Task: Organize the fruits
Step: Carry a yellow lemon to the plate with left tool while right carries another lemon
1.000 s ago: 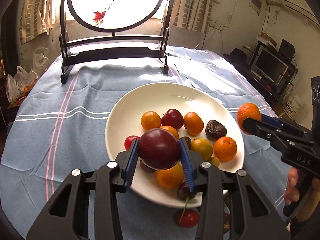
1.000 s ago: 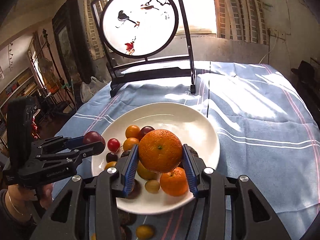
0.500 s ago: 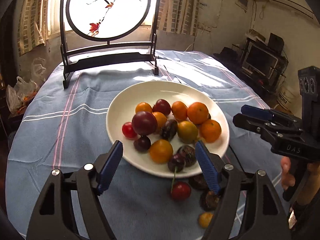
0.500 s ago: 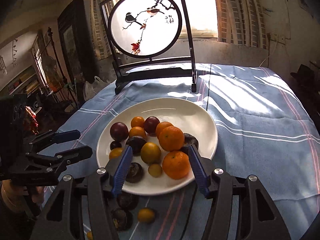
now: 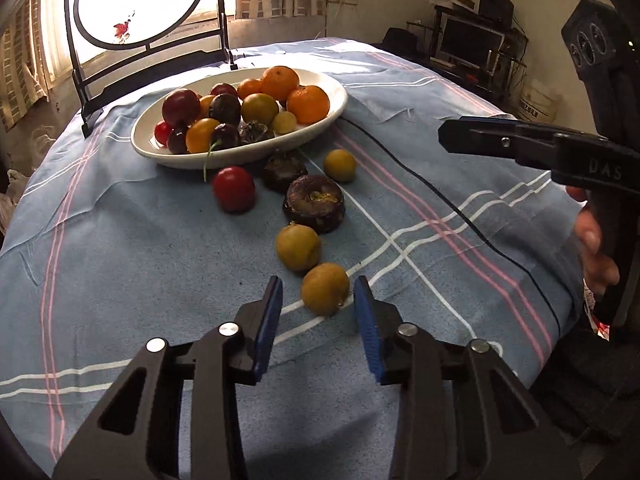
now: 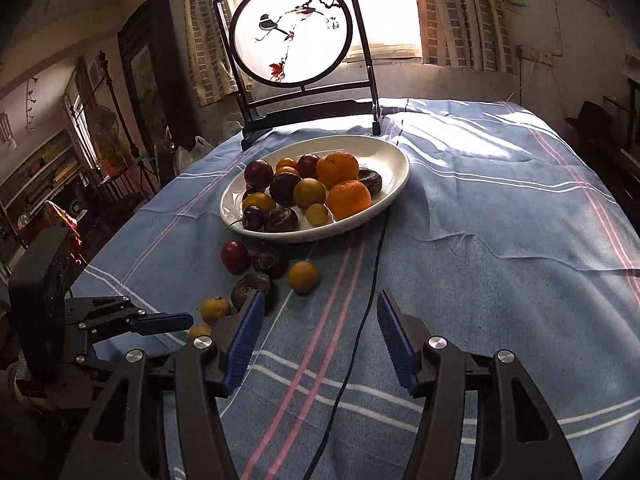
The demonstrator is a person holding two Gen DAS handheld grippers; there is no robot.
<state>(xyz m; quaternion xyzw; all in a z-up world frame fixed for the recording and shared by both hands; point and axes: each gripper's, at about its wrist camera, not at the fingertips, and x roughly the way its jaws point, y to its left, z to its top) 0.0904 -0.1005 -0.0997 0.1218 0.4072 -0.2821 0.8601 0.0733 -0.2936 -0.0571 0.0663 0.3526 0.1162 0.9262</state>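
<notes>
A white plate (image 5: 336, 108) (image 6: 396, 188) holds several fruits: oranges, plums, small yellow and red ones. Loose fruit lies on the blue cloth in front of it. My left gripper (image 5: 318, 312) is open, its jaws on either side of a small yellow fruit (image 5: 325, 294) without touching it. Beyond lie another yellow fruit (image 5: 298, 247), two dark wrinkled fruits (image 5: 314, 202), a red plum (image 5: 233, 189) and a third yellow fruit (image 5: 339, 165). My right gripper (image 6: 320, 328) is open and empty above the cloth, right of the loose fruit (image 6: 303, 277).
A black framed round bird screen (image 6: 292, 36) stands behind the plate. A thin black cable (image 6: 372, 276) runs across the cloth from the plate toward me. The table's edge drops off at left and right; shelves and furniture stand beyond.
Both grippers let go of their fruit onto the plate, then pulled back and down. My left gripper now straddles a loose yellow fruit near the table's front.
</notes>
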